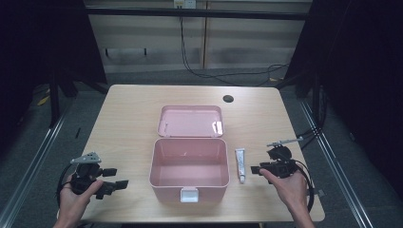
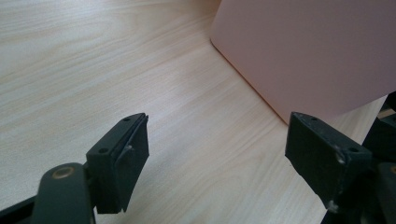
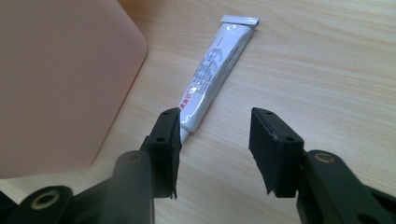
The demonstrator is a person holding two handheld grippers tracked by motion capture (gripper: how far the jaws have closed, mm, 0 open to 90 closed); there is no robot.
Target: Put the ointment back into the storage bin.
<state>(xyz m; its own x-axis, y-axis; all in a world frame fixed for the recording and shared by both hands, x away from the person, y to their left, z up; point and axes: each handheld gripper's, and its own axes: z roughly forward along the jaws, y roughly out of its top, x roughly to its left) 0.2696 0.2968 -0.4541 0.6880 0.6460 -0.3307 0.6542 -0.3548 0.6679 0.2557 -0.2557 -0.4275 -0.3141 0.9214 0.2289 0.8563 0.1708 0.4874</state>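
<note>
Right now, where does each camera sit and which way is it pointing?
High view: above the person's side, looking forward and down at the table; both hands and claws show.
Left gripper view: on the left claw, facing the pink box; open black jaws show.
Right gripper view: on the right claw, facing the white tube; open jaws show.
All share the box.

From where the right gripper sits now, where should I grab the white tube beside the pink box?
Grip the tube across its round mid-body, coming from above with the right gripper, whose open jaws sit near the cap end. It lies flat, close beside the box.
</note>
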